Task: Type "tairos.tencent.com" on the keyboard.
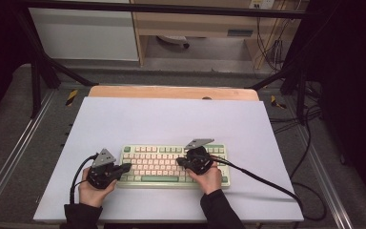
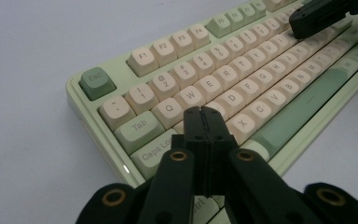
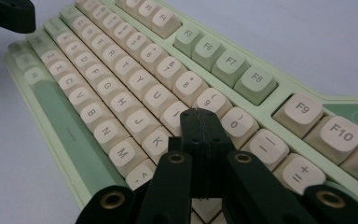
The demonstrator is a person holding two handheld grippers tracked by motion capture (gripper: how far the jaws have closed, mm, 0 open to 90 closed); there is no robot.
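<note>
Keyboard [image 1: 174, 165], mint-green with cream keycaps and green accent keys, lies flat on the white sheet that covers the surface [image 1: 171, 121], toward the 6 o'clock side of the sheet in the high view, its long edge parallel to the near edge.

From 7 o'clock in that view the person's left hand [image 1: 94, 191] brings in the left gripper [image 1: 125, 167], whose tip sits at the keyboard's 9 o'clock end. In the left gripper view the left gripper [image 2: 203, 112] has its jaws pressed flat together with nothing between them, and the tip stands over the home row just beside the Caps Lock key [image 2: 156, 149], with Q, W and E at 12 o'clock of it. Whether the tip presses a key or hovers just above cannot be told.

From 5 o'clock in the high view the right hand [image 1: 208, 179] holds the right gripper [image 1: 180, 162] over the right-of-centre part of the key field. In the right gripper view the right gripper [image 3: 199, 114] likewise has its jaws closed on each other and empty; its tip lies among the keys between K at 8 o'clock and the 9 and 0 keys at 1 o'clock. Contact with the keycaps there is not clear either.

Each gripper view catches the other gripper's black tip in an upper corner, over the far part of the keyboard. A black cable [image 1: 262, 179] trails from the right gripper across the sheet toward 4 o'clock.
</note>
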